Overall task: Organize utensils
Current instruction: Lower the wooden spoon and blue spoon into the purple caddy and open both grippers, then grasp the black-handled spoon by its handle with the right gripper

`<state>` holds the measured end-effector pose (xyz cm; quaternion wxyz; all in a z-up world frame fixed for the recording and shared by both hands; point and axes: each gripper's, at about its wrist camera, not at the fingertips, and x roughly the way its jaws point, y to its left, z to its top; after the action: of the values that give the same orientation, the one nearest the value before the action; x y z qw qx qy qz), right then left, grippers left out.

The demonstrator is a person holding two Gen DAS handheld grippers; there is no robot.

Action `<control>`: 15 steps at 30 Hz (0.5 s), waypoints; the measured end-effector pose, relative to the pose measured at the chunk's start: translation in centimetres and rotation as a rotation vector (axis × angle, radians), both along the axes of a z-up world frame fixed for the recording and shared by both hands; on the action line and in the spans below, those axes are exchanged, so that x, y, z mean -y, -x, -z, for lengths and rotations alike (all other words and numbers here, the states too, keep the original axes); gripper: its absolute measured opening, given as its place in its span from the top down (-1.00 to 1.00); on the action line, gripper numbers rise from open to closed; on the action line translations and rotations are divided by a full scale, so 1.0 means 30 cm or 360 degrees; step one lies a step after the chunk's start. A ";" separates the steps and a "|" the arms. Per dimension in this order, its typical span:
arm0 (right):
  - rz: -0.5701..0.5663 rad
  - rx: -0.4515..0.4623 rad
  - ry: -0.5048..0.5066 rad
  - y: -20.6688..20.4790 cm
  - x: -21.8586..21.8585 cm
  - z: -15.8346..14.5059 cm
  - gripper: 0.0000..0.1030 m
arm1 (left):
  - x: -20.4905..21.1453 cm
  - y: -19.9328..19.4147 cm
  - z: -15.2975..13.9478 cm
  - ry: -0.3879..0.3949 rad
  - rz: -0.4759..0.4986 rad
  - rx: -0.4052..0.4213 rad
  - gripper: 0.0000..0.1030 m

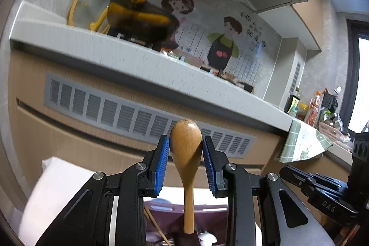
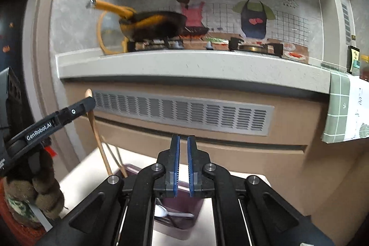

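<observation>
Wooden spoon (image 1: 186, 149): held bowl-up between the blue pads (image 1: 160, 167) of the left gripper (image 1: 185, 142), which is clamped on the widest part of the bowl. The handle hangs straight down toward the purple utensil tray (image 1: 207, 213) below. In the right wrist view the same spoon (image 2: 95, 128) is seen edge-on, lifted above the tray (image 2: 182, 218), its lower end close to the rim; whether it still touches the tray cannot be told.

Right gripper (image 2: 183, 165): jaws drawn together to a thin gap, nothing between them. It hangs above the tray, near a white plastic spoon (image 2: 171, 213) lying inside.

Assessment: the step in hand appears to be moving the wooden spoon to its proper slot. The grip is on a rounded, smooth surface, so a slip or swing of the long handle is the main risk. Recommend carrying it upright without jerks, clearing the brown chopsticks (image 2: 120, 161) leaning from the tray, then lowering the handle end first into its compartment before releasing.

Surroundings: grey countertop (image 2: 184, 66) and vent panel (image 2: 184, 114) stand well behind.
</observation>
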<state>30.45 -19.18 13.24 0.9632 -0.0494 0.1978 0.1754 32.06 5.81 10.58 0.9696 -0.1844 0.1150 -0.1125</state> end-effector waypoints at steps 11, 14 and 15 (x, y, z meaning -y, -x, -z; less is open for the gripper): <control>-0.0033 -0.0195 -0.0024 -0.055 0.018 0.077 0.82 | 0.007 -0.004 0.047 0.0073 0.0051 0.0047 0.32; -0.0062 -0.0278 -0.0011 -0.028 0.014 0.120 0.73 | -0.016 0.000 0.086 0.0091 0.0081 -0.0051 0.23; -0.0067 -0.0287 0.0003 -0.009 0.011 0.139 0.72 | -0.025 0.015 0.093 0.0097 0.0069 -0.0055 0.18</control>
<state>30.72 -19.49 9.07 0.9374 -0.0386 0.2829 0.1993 31.60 6.57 7.79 0.9587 -0.2133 0.1321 -0.1337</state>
